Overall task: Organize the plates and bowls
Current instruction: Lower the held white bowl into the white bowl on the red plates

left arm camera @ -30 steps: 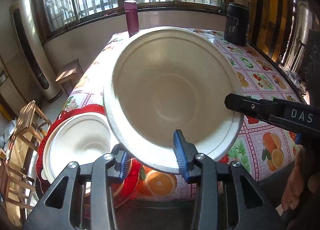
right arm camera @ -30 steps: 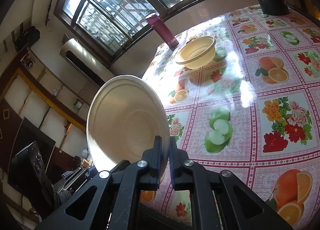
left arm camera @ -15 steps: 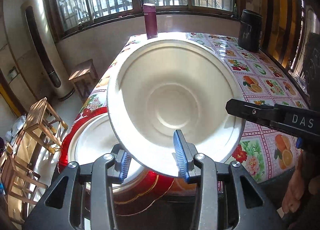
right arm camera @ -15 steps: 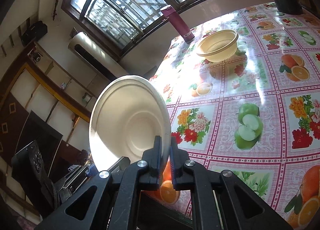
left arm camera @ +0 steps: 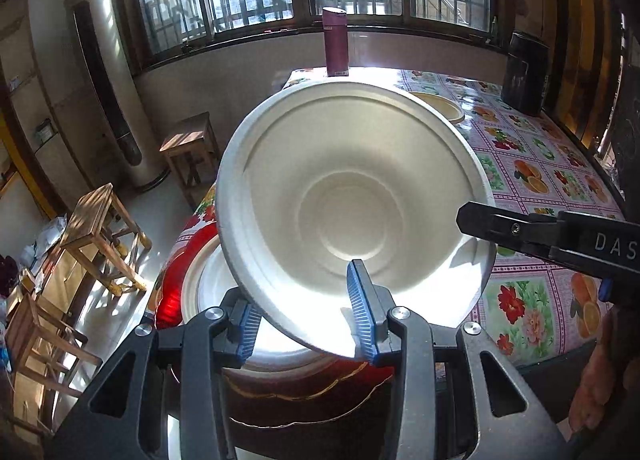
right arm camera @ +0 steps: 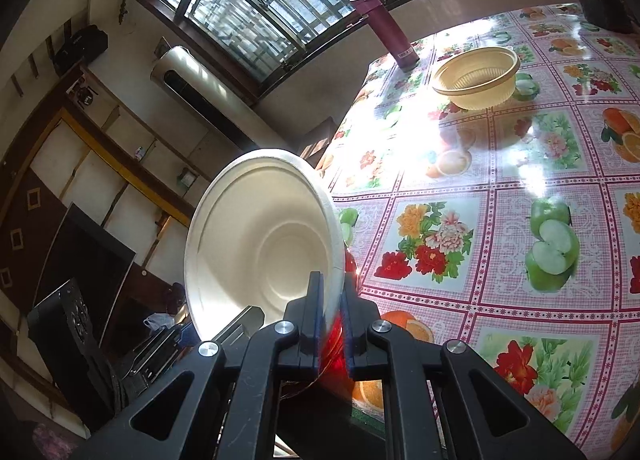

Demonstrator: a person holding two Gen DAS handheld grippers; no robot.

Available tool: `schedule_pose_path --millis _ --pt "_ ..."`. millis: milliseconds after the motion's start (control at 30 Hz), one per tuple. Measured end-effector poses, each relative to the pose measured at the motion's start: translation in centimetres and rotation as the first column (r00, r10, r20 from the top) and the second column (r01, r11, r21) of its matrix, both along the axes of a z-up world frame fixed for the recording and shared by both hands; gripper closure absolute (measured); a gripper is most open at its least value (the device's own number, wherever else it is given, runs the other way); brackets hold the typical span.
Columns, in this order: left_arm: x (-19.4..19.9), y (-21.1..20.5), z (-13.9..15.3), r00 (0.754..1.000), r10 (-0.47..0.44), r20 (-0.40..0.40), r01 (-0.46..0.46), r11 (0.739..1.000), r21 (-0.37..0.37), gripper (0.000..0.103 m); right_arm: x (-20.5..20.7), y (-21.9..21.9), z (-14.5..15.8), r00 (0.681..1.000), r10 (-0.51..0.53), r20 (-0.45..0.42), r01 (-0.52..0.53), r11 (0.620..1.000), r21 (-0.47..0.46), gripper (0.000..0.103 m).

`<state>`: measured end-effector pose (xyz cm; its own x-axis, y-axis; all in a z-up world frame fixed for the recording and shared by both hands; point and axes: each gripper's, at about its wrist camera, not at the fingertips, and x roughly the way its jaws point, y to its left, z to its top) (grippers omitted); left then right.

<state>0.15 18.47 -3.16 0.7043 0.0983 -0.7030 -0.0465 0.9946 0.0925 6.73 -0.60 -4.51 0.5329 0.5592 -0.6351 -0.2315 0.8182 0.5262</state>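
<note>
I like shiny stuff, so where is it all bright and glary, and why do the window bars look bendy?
Right wrist view: sunlight glares white off the glossy fruit-patterned tablecloth near the yellow plastic colander; the fisheye lens curves the window bars. Left wrist view: the white paper bowl shines brightest at its lower rim, and the right gripper shades the rim beside it.

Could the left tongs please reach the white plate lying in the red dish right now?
Probably not directly: the left tongs are open astride the tilted white bowl, pinched by the right tongs, which covers the white plate.
</note>
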Motion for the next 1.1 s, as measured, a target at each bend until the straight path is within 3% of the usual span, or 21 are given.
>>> schedule_pose_path --millis 1100 --pt "0.0 4.6 -1.1 0.993 0.119 -0.011 -0.119 0.993 0.006 0.065 -0.3 5.6 -1.9 0.994 0.103 -0.045 -0.104 0.994 -0.024 0.090"
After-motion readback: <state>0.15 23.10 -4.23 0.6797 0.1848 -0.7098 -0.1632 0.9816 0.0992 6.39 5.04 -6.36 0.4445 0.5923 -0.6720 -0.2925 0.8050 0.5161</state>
